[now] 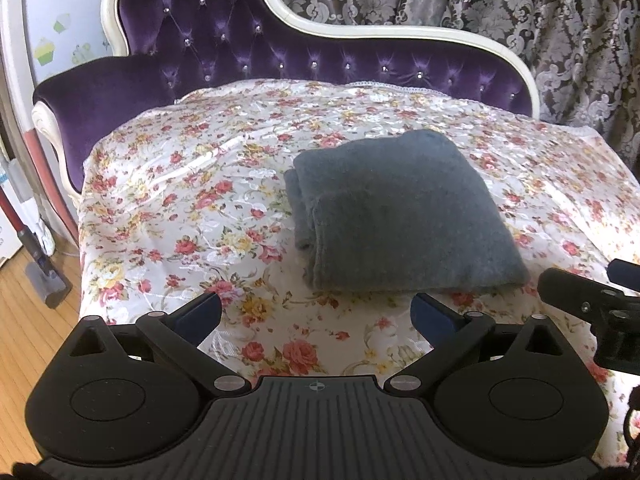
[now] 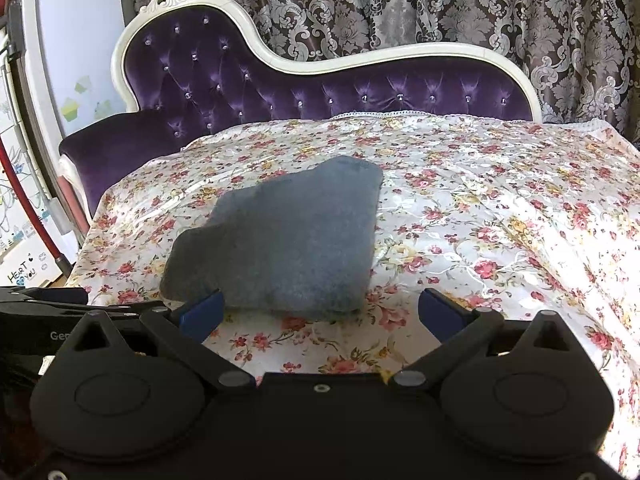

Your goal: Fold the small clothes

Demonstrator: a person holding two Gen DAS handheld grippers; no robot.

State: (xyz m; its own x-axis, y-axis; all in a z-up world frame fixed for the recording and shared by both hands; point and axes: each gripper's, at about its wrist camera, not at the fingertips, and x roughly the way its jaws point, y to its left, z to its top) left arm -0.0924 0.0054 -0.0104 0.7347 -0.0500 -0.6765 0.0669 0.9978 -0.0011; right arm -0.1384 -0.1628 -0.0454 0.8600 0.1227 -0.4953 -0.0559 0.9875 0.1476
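A grey fleecy garment (image 1: 400,212) lies folded into a thick, roughly square stack on the floral cover (image 1: 192,208). In the right wrist view the garment (image 2: 280,236) sits just ahead of the fingers, left of centre. My left gripper (image 1: 318,314) is open and empty, just short of the garment's near edge. My right gripper (image 2: 320,314) is open and empty, its left blue pad (image 2: 202,314) close to the garment's near corner. The right gripper also shows at the right edge of the left wrist view (image 1: 588,304).
The floral cover (image 2: 500,216) is spread over a purple tufted chaise with a white carved frame (image 1: 256,60). Patterned curtains (image 2: 440,4) hang behind. A wooden floor (image 1: 24,340) and a vacuum cleaner (image 1: 44,276) lie off the left edge.
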